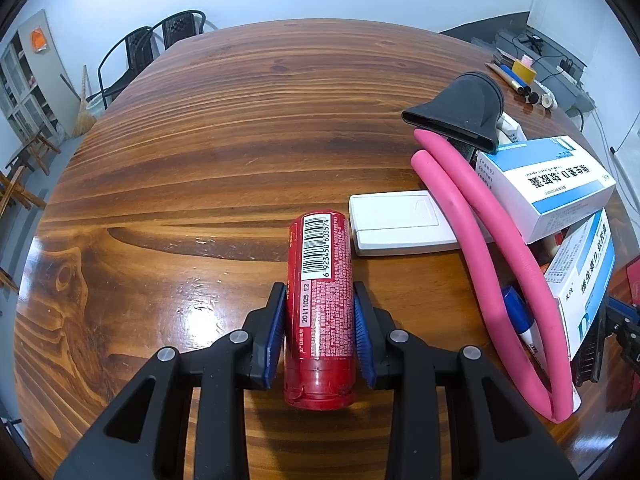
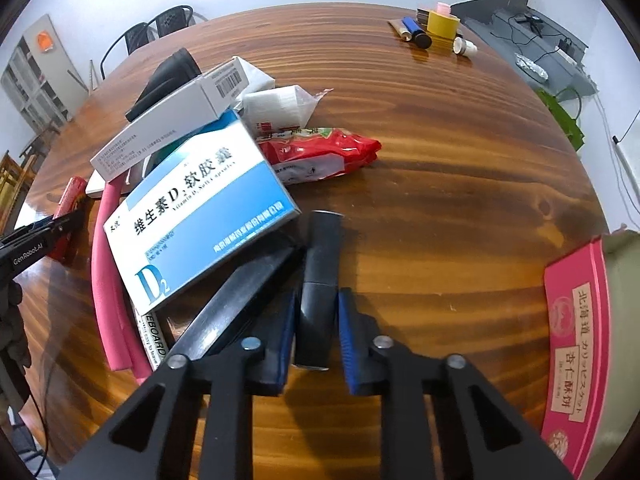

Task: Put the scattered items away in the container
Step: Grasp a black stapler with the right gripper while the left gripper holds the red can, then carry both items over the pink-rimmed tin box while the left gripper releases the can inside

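Left gripper (image 1: 320,320) clamps the red can (image 1: 320,304), long axis running forward along its fingers; right gripper (image 2: 316,332) straddles a black tube (image 2: 320,276), jaws slightly apart, container (image 2: 576,360) nearer right.

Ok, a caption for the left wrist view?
Left hand-held gripper closing around red can lying on wooden table.

Worktop (image 1: 240,128): glossy, dark-grained wood. Lying directly on it: a red can (image 1: 320,304) on its side, a flat white remote-like case (image 1: 400,222) just beside it, a folded pink foam tube (image 1: 492,264), a red snack packet (image 2: 320,152), a black bar (image 2: 320,272), and a pink box (image 2: 576,344) at the right edge. A yellow tape roll (image 2: 442,24) stands near the far edge.
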A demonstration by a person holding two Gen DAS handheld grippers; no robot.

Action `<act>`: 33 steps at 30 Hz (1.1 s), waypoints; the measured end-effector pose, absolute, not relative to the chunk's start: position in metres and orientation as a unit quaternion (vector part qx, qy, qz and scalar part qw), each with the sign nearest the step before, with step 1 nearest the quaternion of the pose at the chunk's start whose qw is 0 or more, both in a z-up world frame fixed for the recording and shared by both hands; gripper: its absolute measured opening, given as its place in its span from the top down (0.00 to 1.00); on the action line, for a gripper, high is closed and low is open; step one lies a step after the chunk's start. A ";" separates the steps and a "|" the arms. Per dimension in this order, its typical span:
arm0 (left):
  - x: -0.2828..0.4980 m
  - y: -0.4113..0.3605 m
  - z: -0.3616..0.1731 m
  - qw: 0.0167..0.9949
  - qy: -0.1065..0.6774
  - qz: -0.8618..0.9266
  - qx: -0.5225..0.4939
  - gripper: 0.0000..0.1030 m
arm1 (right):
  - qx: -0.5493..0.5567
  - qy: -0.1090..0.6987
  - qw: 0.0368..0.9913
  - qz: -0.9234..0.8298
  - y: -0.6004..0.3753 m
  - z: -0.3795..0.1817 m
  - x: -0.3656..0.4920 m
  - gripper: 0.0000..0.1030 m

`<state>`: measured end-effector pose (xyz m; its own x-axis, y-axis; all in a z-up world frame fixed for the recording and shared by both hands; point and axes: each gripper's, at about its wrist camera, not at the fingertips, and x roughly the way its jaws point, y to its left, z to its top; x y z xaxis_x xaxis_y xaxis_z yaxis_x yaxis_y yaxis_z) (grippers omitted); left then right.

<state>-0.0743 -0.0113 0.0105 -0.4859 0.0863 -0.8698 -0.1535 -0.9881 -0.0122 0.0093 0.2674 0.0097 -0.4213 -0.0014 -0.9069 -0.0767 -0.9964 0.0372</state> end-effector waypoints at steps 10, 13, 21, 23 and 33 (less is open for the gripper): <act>-0.060 -0.008 0.017 0.076 0.025 0.858 -0.507 0.68 | -0.526 0.076 0.025 0.847 0.286 0.023 0.032 0.79; -0.054 -0.005 0.027 0.081 0.021 0.861 -0.502 0.68 | -0.520 0.092 0.021 0.849 0.291 0.029 0.032 0.79; -0.035 0.026 0.062 0.109 0.016 0.871 -0.479 0.67 | -0.493 0.104 0.013 0.864 0.313 0.061 0.060 0.79; -0.030 0.036 0.065 0.115 0.017 0.872 -0.476 0.67 | -0.491 0.103 0.008 0.865 0.321 0.066 0.067 0.80; 0.002 0.075 0.076 0.114 0.022 0.872 -0.476 0.67 | -0.505 0.109 -0.029 0.856 0.341 0.060 0.079 0.86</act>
